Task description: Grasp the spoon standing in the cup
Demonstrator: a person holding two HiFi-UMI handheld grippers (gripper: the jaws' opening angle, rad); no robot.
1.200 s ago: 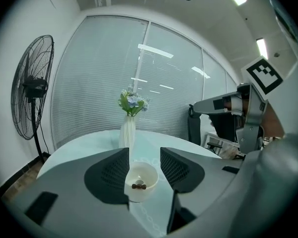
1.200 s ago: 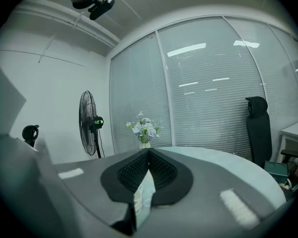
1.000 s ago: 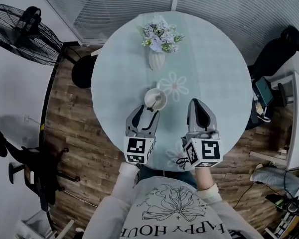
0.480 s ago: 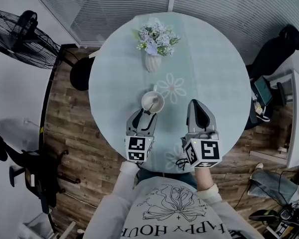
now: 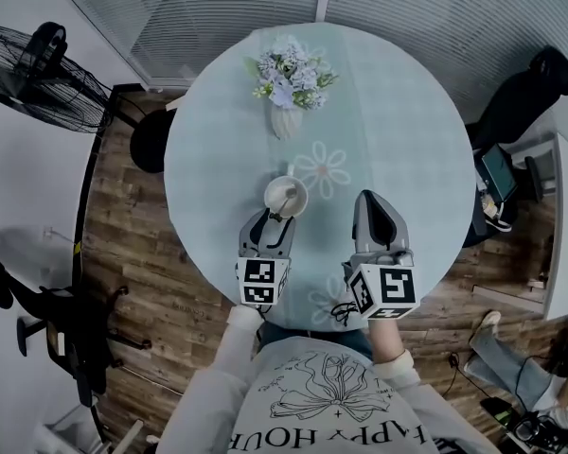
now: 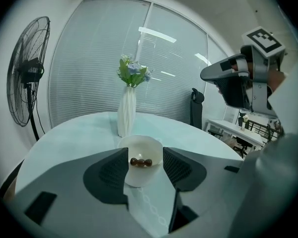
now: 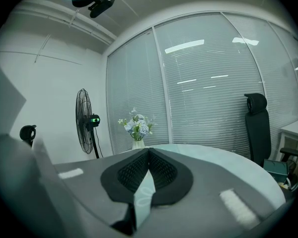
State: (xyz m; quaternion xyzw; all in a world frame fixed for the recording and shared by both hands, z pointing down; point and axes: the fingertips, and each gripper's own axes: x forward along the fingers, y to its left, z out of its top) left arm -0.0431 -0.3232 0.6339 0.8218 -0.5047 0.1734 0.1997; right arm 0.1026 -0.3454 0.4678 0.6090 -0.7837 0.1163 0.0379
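Observation:
A white cup (image 5: 297,188) stands near the middle of the round table, with a spoon (image 5: 283,202) leaning in it. My left gripper (image 5: 270,221) is open just short of the cup on its near side. In the left gripper view the cup (image 6: 138,176) sits between the two dark pads, and the spoon's brown handle end (image 6: 140,161) shows over the rim; the left gripper (image 6: 145,157) touches neither. My right gripper (image 5: 367,200) hovers to the right of the cup, shut on nothing. Its pads meet in the right gripper view (image 7: 148,153).
A white vase of flowers (image 5: 286,83) stands at the table's far side, beyond the cup (image 6: 127,110). A floor fan (image 5: 47,64) is off the table to the left. An office chair (image 5: 530,93) and a desk are at the right. The table edge (image 5: 218,272) lies under both grippers.
The head view has drifted, so the table and cup sit slightly further left and lower. Both grippers keep nearly the same place relative to the cup.

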